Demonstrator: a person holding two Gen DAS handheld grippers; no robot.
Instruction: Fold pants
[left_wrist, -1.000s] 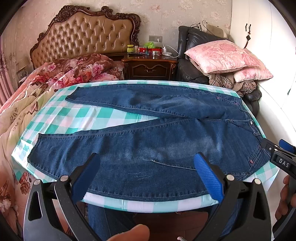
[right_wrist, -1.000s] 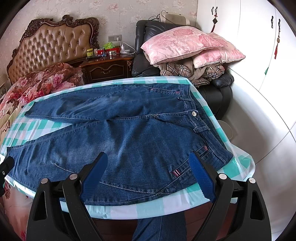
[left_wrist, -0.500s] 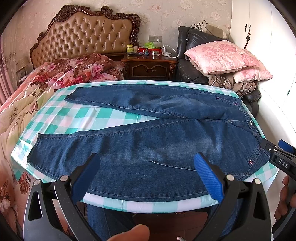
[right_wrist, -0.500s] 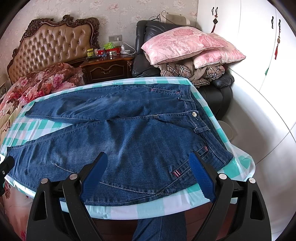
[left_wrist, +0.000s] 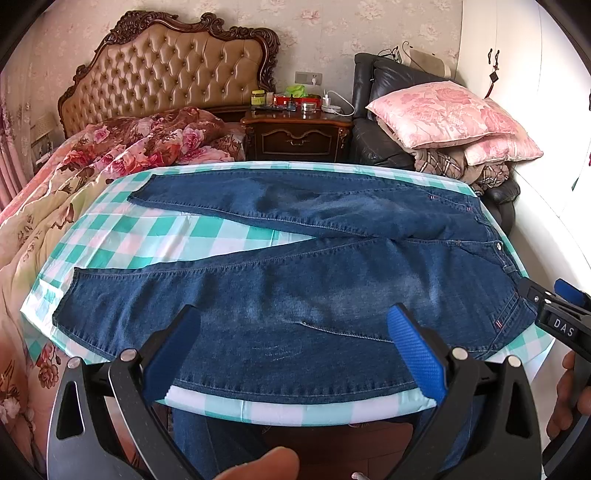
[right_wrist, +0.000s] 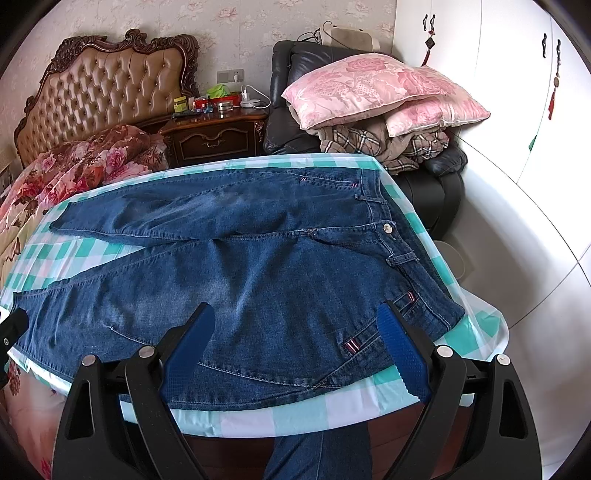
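Ahead of both tongs, the blue jeans (left_wrist: 332, 295) lie flat on a table covered with a green-and-white checked cloth (left_wrist: 155, 240), waistband toward the right tongs, legs spread apart and running out past the left tongs. The left gripper (left_wrist: 291, 350) hovers over the near leg's lower edge with its blue pads (left_wrist: 415, 354) wide apart, holding nothing. The right gripper (right_wrist: 295, 347) hangs above the hip and pocket seam, jaws likewise spread and empty. Beyond the table stand a bed (right_wrist: 74, 173), a nightstand (right_wrist: 214, 136) and a pink pillow (right_wrist: 365, 88).
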